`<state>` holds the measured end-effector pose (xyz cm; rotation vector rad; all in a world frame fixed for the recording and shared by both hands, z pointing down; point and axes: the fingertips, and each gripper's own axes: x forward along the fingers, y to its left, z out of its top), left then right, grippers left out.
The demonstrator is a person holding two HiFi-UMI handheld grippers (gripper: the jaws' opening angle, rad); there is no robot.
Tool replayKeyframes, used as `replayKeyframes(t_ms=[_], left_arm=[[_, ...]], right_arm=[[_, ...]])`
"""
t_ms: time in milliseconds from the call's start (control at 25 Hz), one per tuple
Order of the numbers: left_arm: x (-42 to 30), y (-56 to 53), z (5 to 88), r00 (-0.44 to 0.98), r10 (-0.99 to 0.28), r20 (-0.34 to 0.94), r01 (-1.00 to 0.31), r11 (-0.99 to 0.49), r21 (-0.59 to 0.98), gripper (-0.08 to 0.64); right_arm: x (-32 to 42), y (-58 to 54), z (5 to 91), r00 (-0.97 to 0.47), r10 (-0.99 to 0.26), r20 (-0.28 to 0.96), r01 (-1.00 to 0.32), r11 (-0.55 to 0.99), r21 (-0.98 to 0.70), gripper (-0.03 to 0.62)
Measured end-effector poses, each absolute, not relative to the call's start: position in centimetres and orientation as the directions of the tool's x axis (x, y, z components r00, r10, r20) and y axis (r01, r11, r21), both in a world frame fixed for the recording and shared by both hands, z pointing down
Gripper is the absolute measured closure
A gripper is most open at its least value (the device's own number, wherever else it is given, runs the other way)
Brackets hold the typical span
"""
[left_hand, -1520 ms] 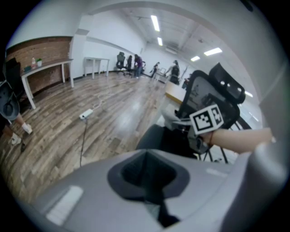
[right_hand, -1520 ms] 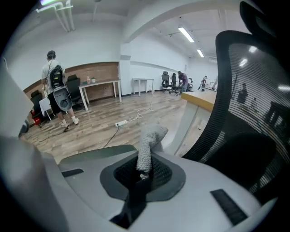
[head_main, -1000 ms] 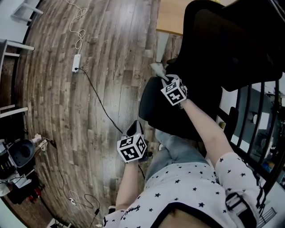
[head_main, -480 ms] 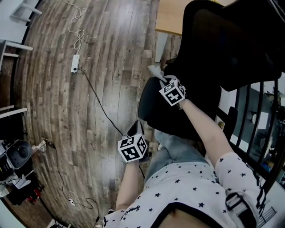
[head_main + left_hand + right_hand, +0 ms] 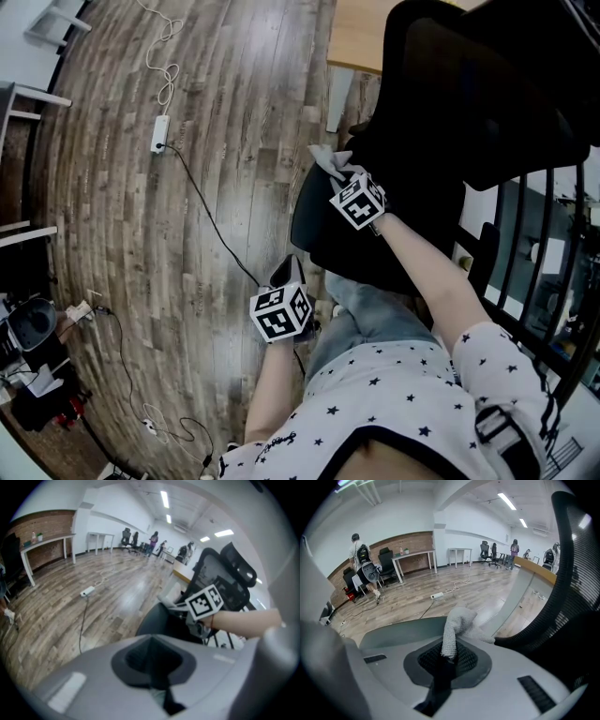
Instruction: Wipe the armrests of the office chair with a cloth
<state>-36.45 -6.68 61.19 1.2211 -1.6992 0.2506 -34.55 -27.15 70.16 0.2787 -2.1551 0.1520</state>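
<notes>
Cloth, grey, clamped in right gripper jaws at the office chair seat edge, loose end bunched. Left gripper low, jaws together, empty. Risk: thin pinch slips under wiping drag and cloth drops to floor.

Wood-plank floor, white walls.

Power strip, cable, wooden floor

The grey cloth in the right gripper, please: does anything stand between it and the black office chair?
Nothing visible does. The right gripper is shut on the grey cloth, which sits right beside the black office chair; the left gripper, shut, is well aside.
</notes>
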Motion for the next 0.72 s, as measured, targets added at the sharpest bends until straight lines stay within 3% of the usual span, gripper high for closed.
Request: replayKeyframes(t_ms=[720], left_arm=[[-35.0, -3.7, 61.0, -0.021, -0.610, 0.792, -0.801, 0.485, 0.352, 0.555]], right_arm=[[-34.8, -21.8, 70.2, -0.547, -0.087, 0.833, -0.199, 0.980, -0.028, 0.561]])
